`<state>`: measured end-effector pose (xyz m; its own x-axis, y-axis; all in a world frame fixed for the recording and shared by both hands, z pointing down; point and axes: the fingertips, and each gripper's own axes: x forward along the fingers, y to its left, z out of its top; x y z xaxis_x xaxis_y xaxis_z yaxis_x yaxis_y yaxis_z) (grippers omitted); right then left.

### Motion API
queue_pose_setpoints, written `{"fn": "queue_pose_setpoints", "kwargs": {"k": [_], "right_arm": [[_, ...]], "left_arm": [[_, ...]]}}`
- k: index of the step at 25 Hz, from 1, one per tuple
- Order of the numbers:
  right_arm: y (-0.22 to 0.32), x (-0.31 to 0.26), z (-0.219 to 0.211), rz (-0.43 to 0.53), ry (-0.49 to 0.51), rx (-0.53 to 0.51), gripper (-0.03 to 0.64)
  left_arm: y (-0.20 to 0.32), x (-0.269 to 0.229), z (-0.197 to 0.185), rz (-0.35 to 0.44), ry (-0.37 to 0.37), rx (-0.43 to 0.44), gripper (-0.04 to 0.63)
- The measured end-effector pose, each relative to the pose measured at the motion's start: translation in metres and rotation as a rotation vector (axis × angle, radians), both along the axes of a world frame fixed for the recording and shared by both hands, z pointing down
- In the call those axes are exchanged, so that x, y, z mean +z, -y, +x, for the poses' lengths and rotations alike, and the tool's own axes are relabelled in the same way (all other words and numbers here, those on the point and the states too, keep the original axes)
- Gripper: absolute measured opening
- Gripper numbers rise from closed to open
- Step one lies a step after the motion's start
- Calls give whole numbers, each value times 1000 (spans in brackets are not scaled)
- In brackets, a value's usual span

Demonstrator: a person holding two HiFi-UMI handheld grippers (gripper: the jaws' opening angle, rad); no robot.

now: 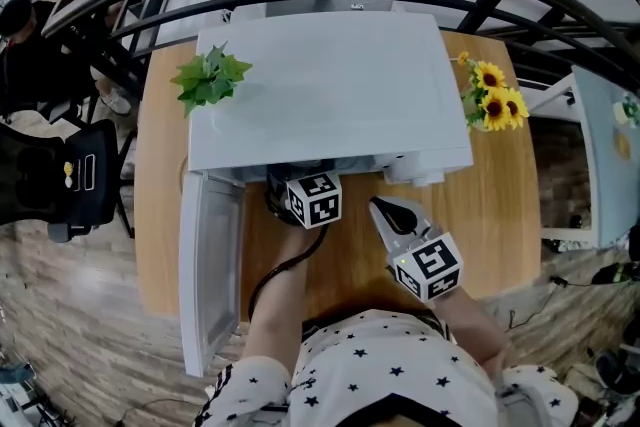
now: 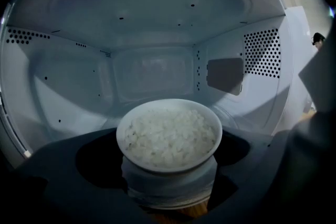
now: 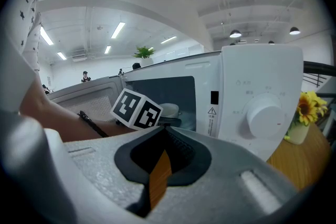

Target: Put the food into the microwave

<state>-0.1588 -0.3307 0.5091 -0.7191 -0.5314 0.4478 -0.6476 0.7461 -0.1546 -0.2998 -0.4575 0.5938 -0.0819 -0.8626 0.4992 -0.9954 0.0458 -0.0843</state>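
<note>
The microwave (image 1: 330,85) stands at the back of the surface (image 1: 500,205), its door (image 1: 210,265) swung open to the left. A potted plant (image 1: 210,78) sits on the left of its top. A vase of sunflowers (image 1: 492,100) stands on the surface just to its right. The left hand-held gripper (image 2: 169,178) reaches into the microwave's mouth with a bowl (image 2: 168,134) of rice between its jaws. The right hand-held gripper (image 1: 388,213) hangs over the surface, in front of the control knob (image 3: 265,113) and right of the left one.
</note>
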Motion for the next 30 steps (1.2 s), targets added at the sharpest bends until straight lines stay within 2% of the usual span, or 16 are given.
{"fn": "queue_pose_setpoints", "kwargs": {"k": [9,17,30], "right_arm": [[-8,-3,1,-6,25,4,6],[-20,-8,16,-1,32,7,6],[-60,-21,40,22,50,-38,6]], "left_arm": [[0,1,0,-11,-10,10,482],[-9,0,4,-52,-28,14,483],[-71,-13,19,-38,-48,-72,482]]}}
